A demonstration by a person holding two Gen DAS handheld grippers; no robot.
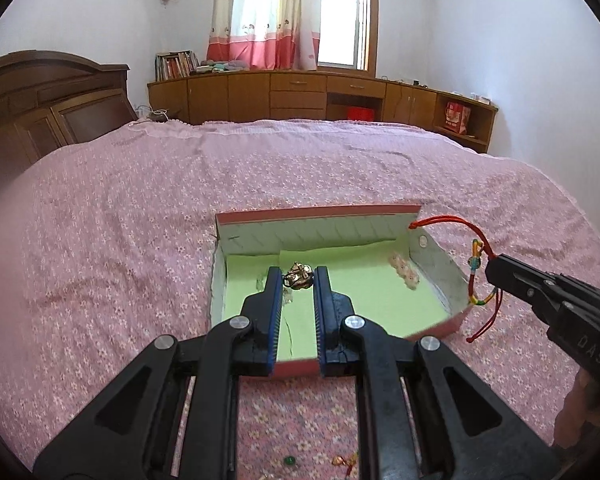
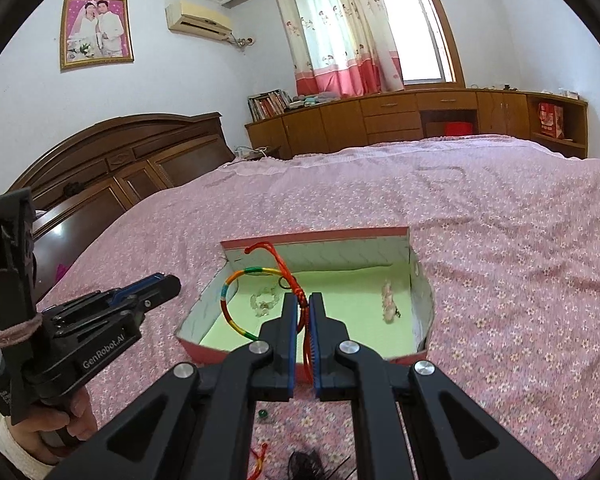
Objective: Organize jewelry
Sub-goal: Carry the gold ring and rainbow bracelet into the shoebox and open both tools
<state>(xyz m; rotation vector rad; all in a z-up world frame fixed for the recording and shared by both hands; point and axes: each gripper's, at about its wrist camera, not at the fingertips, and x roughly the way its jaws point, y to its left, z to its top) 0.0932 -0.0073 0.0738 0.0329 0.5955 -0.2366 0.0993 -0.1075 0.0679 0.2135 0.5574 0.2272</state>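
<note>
A shallow pink box (image 1: pixel 316 213) with a green lining lies on the bed. In the right wrist view my right gripper (image 2: pixel 302 298) is shut on the red cord of a rainbow-wrapped bracelet (image 2: pixel 228 304), whose loop hangs over the box (image 2: pixel 316 236). Seen from the left, that gripper (image 1: pixel 492 270) holds the bracelet (image 1: pixel 476 264) at the box's right wall. My left gripper (image 1: pixel 298 274) is shut with nothing gripped, pointing at a gold piece (image 1: pixel 300 280) that lies in the box. Inside also lie a pink bracelet (image 2: pixel 388 304) and a clear bracelet (image 2: pixel 264 300).
Loose pieces lie on the pink floral bedspread (image 1: pixel 140 240) in front of the box: a green bead (image 2: pixel 263 414), a red cord (image 2: pixel 258 456) and a dark tuft (image 2: pixel 304 464). A hand (image 2: pixel 60 428) holds the left gripper (image 2: pixel 172 284). The wooden headboard (image 2: pixel 120 160) stands on the left.
</note>
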